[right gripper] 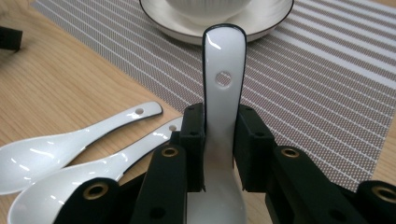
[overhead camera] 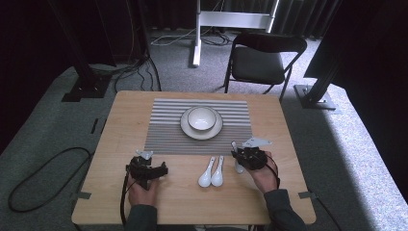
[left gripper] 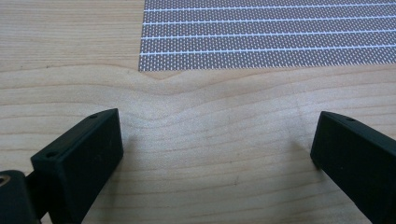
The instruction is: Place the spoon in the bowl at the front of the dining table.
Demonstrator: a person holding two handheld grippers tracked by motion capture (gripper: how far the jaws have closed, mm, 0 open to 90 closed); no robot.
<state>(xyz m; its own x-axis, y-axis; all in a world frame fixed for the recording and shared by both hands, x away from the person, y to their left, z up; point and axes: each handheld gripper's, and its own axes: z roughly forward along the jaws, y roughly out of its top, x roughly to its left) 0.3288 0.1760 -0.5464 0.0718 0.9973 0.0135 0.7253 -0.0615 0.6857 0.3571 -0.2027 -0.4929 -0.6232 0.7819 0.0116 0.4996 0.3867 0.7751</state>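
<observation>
A white ceramic spoon (right gripper: 223,93) with a dark rim and a hole in its handle is clamped between the jaws of my right gripper (right gripper: 219,149); its handle points toward the plate. From above, that right gripper (overhead camera: 240,155) sits at the placemat's near right corner, with the held spoon (overhead camera: 238,167) under it. Two more white spoons (overhead camera: 211,173) lie side by side on the wood, left of it. My left gripper (overhead camera: 162,169) rests open on the table near the mat's left corner; between its jaws (left gripper: 215,144) I see bare wood.
A white bowl (overhead camera: 201,118) stands on a dark-rimmed plate (overhead camera: 188,130) in the middle of a striped grey placemat (overhead camera: 166,130). Beyond the table's far edge stands a black folding chair (overhead camera: 262,60). Cables lie on the carpet at the left.
</observation>
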